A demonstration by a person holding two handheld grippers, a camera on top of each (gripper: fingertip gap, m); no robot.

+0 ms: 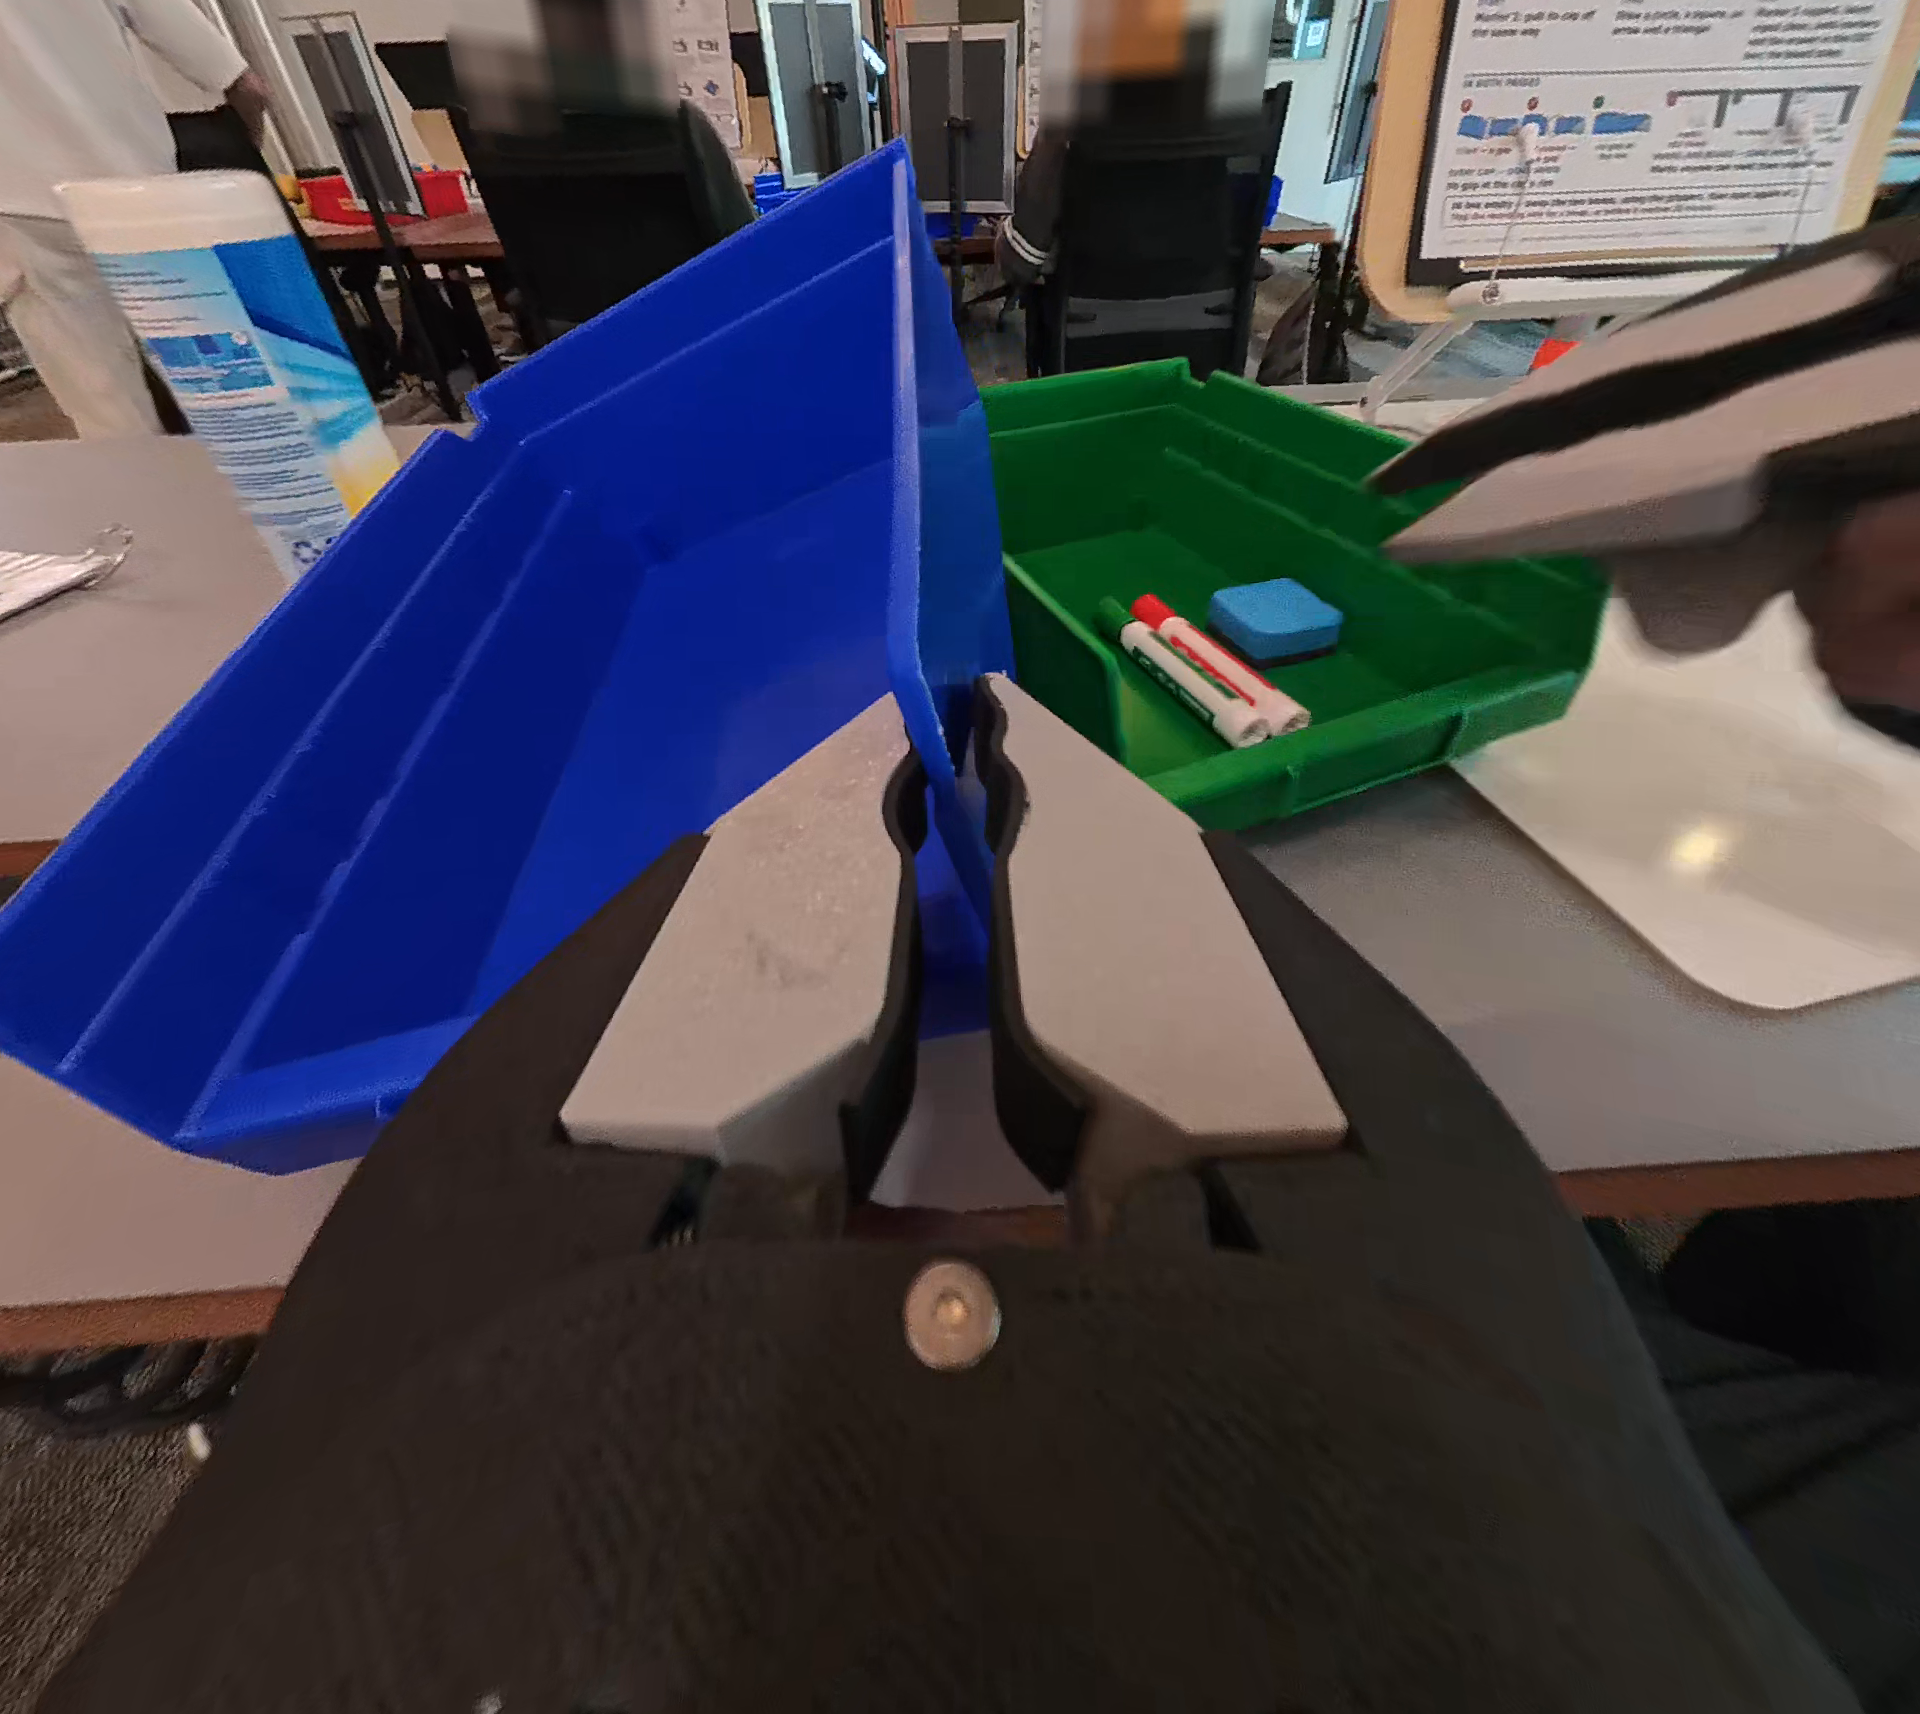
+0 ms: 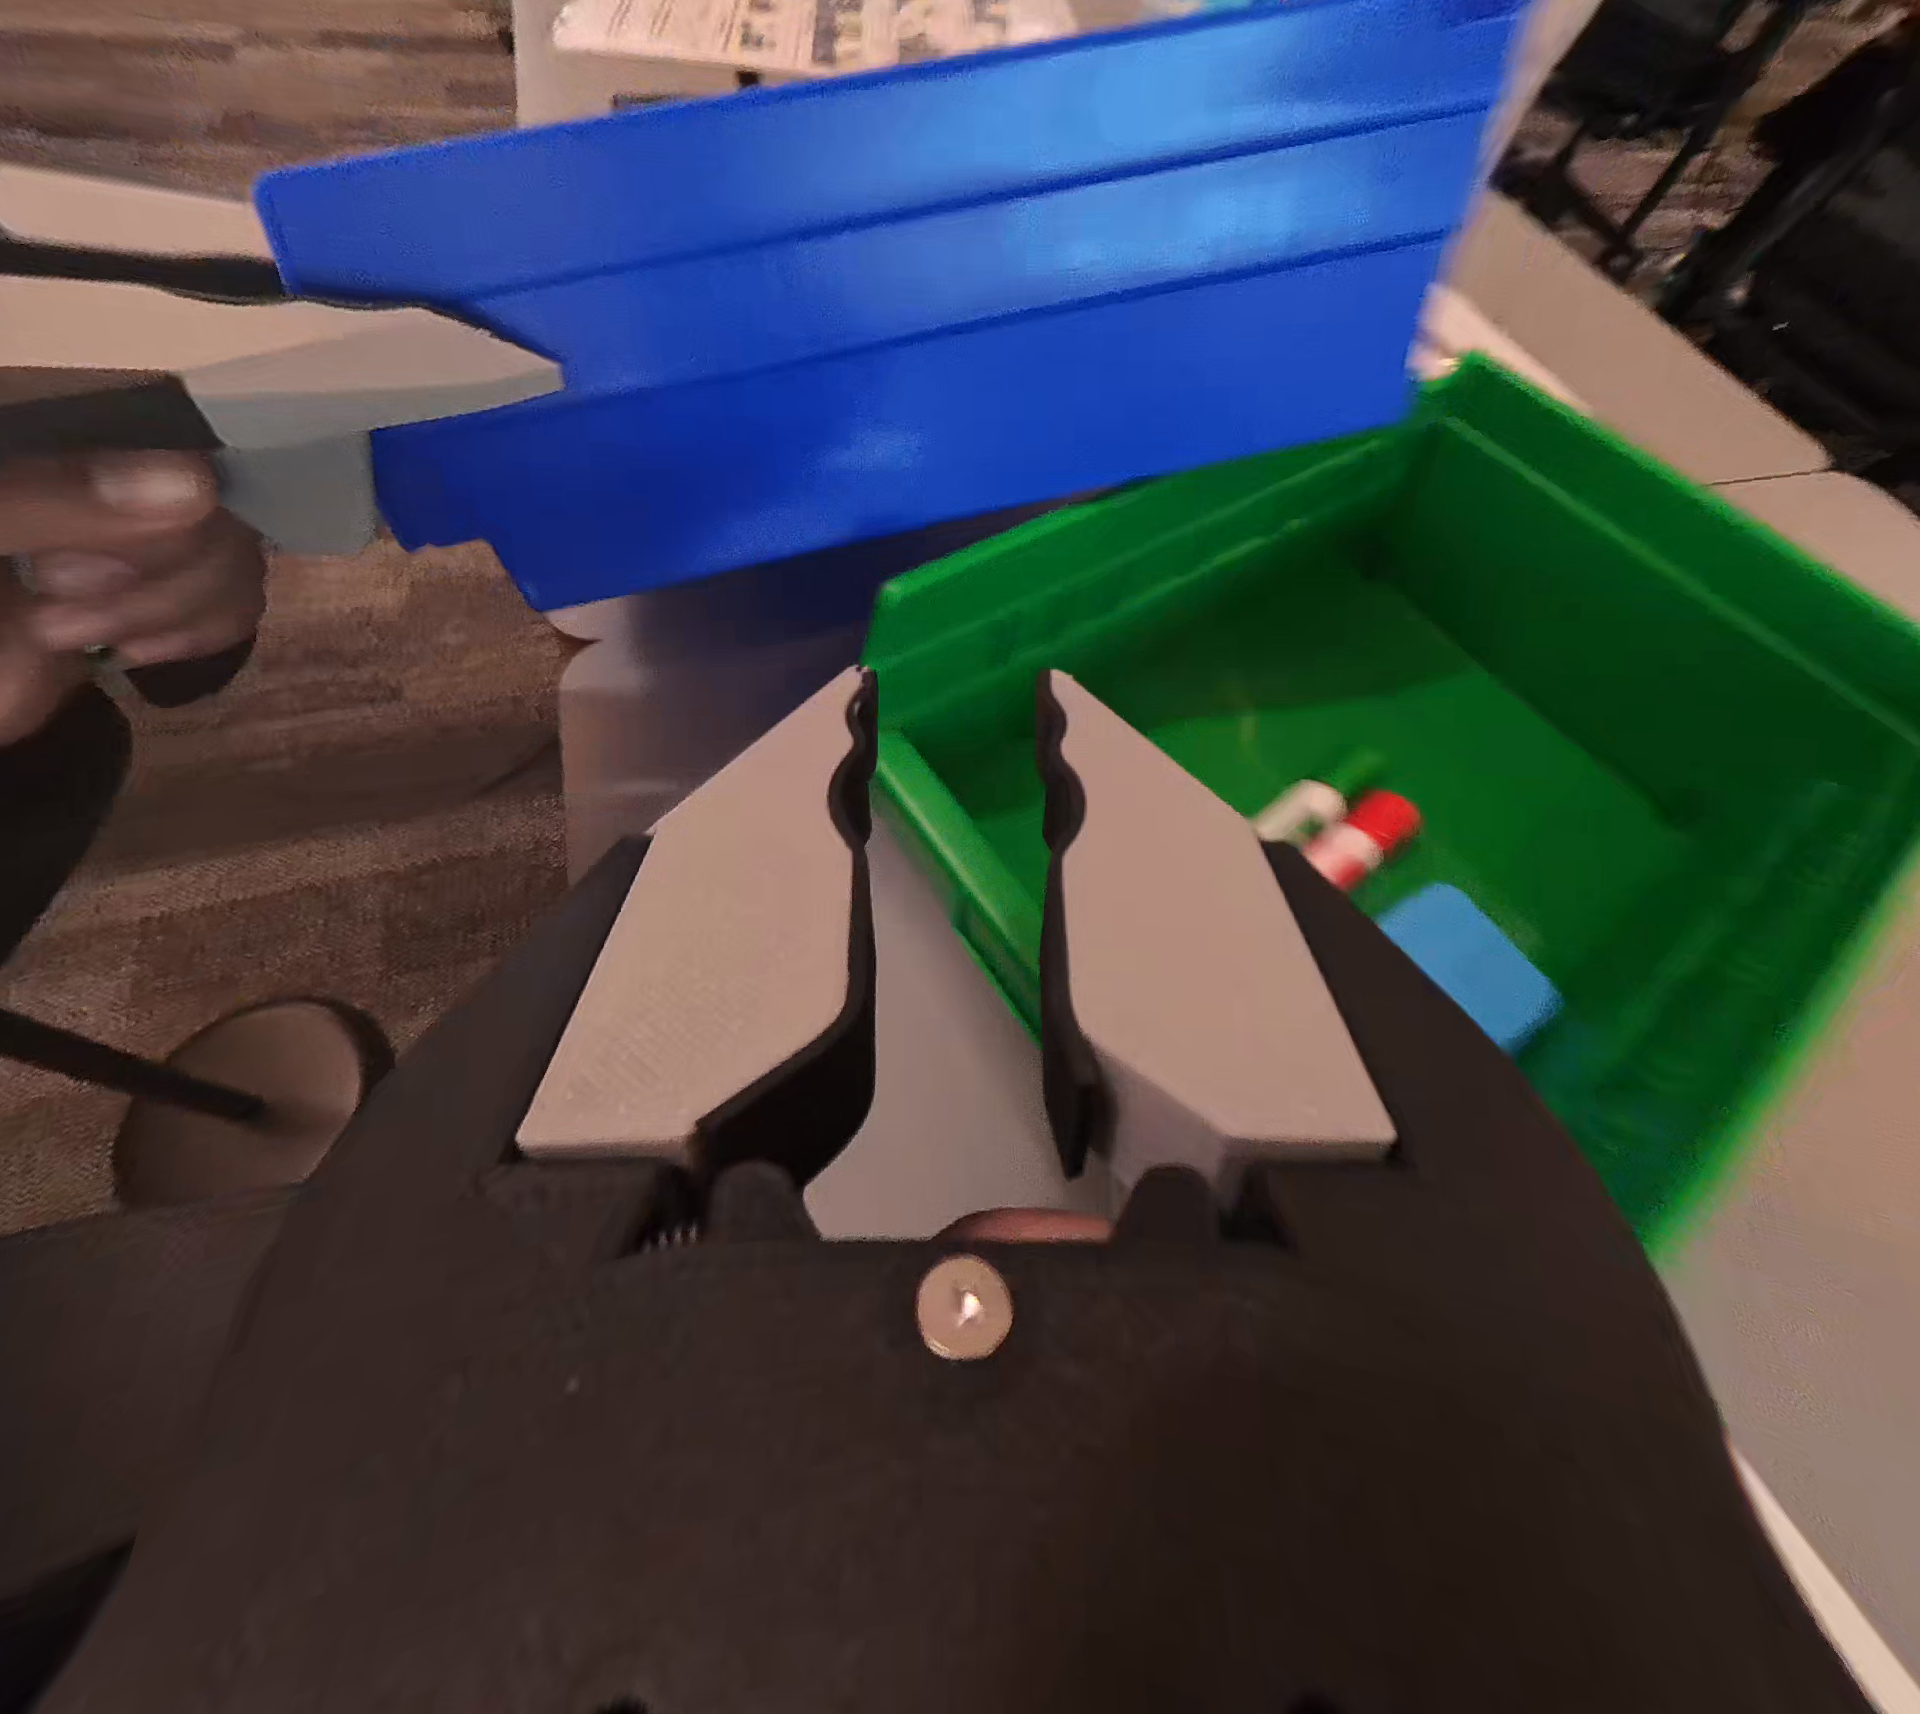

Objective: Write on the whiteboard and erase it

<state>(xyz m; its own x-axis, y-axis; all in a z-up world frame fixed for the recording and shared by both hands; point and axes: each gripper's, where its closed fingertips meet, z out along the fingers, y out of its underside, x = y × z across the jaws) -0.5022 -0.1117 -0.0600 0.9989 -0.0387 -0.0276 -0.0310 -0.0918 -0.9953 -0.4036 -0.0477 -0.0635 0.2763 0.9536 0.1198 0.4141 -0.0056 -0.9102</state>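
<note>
My left tongs (image 1: 951, 729) pinched the blue bin's (image 1: 623, 625) wall, holding it tilted. My right tongs (image 2: 951, 708) hung open, empty, above the green bin (image 2: 1558, 625) holding markers (image 1: 1195, 672) and eraser (image 1: 1273, 620); the whiteboard (image 1: 1714, 833) lay on the desk (image 1: 1455, 989) to the right.

Two matching grippers, black and grey

Left gripper (image 1: 951, 750) and right gripper (image 2: 956, 729): black textured bodies, one silver screw (image 1: 951, 1316) each, grey fingers (image 1: 790, 916) with wavy black pads.

Glossy smooth plastic blue bin (image 1: 582, 646) and green bin (image 1: 1351, 729); glossy whiteboard (image 1: 1714, 833); matt grey table (image 1: 135, 688).
</note>
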